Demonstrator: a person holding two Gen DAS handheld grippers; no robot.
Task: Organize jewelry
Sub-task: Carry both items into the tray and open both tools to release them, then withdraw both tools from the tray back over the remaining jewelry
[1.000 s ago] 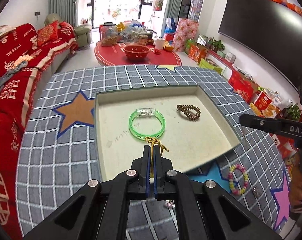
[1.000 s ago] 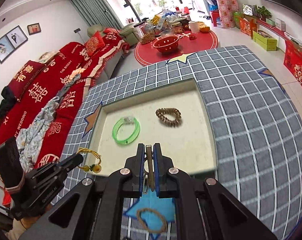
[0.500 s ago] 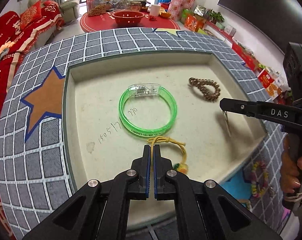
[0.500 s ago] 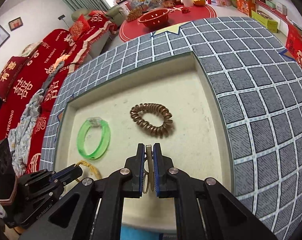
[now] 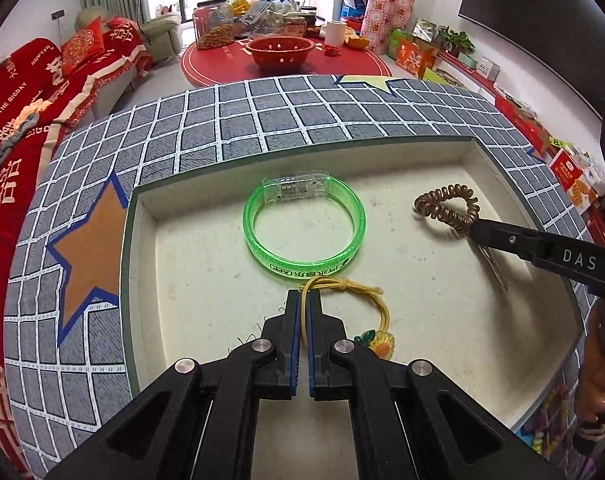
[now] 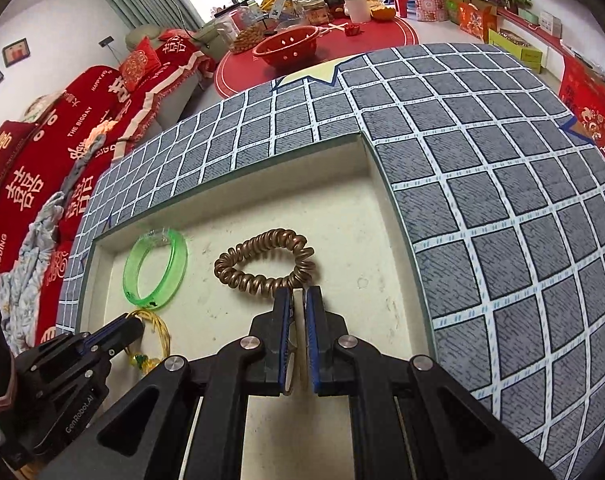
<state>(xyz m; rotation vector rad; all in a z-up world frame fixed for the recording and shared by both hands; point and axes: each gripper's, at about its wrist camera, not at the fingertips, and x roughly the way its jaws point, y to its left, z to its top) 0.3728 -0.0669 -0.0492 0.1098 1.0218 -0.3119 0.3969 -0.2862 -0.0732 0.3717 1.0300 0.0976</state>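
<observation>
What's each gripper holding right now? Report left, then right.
Left gripper: shut on the yellow cord bracelet.
Right gripper: shut on a thin metal piece; what it is cannot be told.

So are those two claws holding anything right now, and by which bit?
Left gripper pinches the yellow cord bracelet by its loop. Right gripper clamps a thin metal piece; where, unclear.
</observation>
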